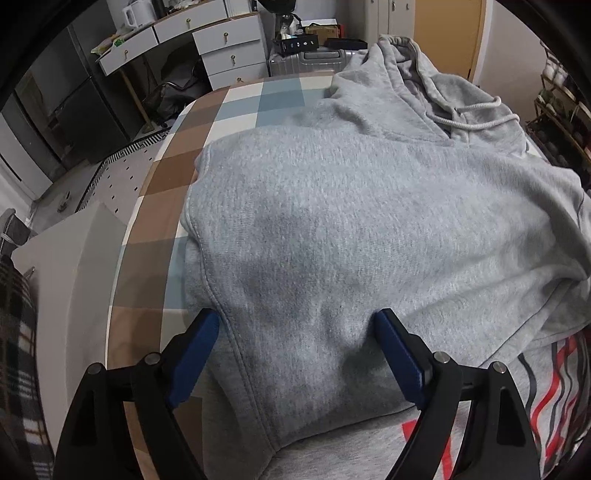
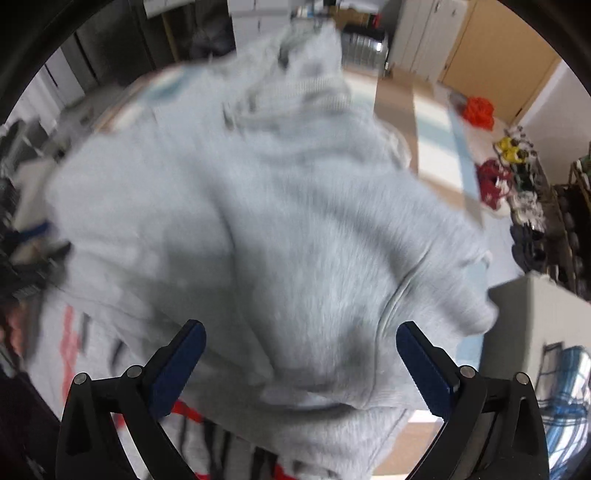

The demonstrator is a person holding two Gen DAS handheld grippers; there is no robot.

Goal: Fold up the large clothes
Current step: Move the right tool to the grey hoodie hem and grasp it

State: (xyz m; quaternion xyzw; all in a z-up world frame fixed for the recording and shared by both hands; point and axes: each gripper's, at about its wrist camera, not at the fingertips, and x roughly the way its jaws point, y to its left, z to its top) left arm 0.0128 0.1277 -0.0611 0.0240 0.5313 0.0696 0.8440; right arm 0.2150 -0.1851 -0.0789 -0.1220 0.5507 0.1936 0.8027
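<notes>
- In the left wrist view, a folding plaid cloth (image 1: 16,350) hangs far left of the left gripper (image 1: 295,325), beside a grey box (image 1: 74,251).
- Up and left of that gripper stand white drawers (image 1: 229,48) and a white kettle (image 1: 135,13); a suitcase (image 1: 306,61) sits straight ahead, past the bed's far edge.
- The checked sheet (image 1: 159,177) shows as a strip along the gripper's left side.
- The left gripper points steeply down with its jaws wide; no fabric is pinched, and its blue pads (image 1: 195,354) straddle a bulge of the hoodie (image 1: 351,221).
- The hoodie lies spread on the bed ahead of the gripper, its hem seam running down just inside the left pad, its hood (image 1: 436,92) and drawcord (image 1: 476,118) ahead and to the right.
- Under the hoodie's near edge, right of the gripper, lies a second grey garment with red and dark stripes (image 1: 554,398).
- The right wrist view is blurred.
- There the right gripper (image 2: 301,332) also stands wide open over the hoodie (image 2: 258,221), gripping nothing.
- A folded corner of the hoodie sits between its pads (image 2: 424,365), near the right one.
- Far right of it lie small red and yellow items (image 2: 495,166), too blurred to name.
</notes>
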